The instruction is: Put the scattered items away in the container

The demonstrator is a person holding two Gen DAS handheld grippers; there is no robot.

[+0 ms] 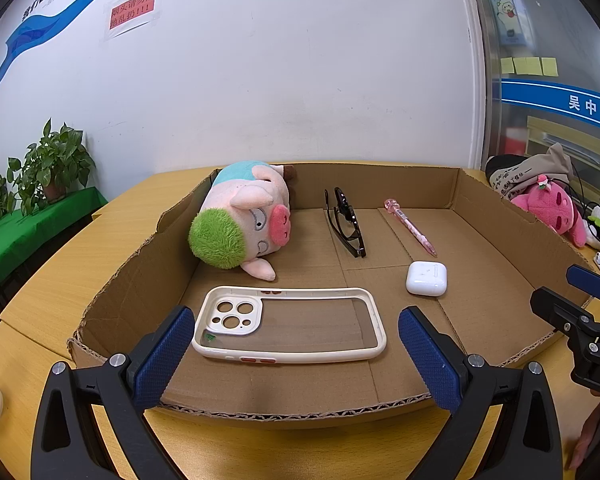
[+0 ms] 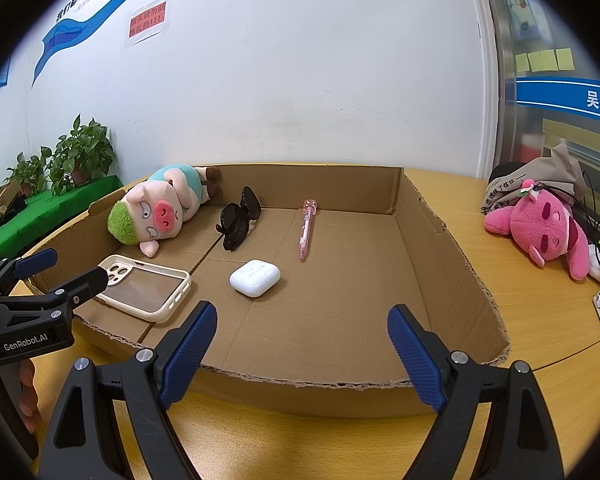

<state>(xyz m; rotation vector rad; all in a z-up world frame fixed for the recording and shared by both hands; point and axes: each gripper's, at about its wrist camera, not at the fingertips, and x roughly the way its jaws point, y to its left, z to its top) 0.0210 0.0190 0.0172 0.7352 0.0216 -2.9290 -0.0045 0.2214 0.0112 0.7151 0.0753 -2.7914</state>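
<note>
Both jaws sat spread wide and empty, left gripper (image 1: 296, 344) over the phone case (image 1: 289, 324), right gripper (image 2: 302, 346) beside it. Everything already lay inside the cardboard box (image 2: 440, 264), so I'd have just backed off, leaving the earbud case (image 2: 255, 278) alone.

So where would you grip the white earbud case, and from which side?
Take the earbud case across its two shorter, rounded sides, coming down from above. It lies flat on the box floor with clear cardboard all round, so nothing blocks the fingers. The right gripper, jaws open and empty, sits nearest and probably suits best.
</note>
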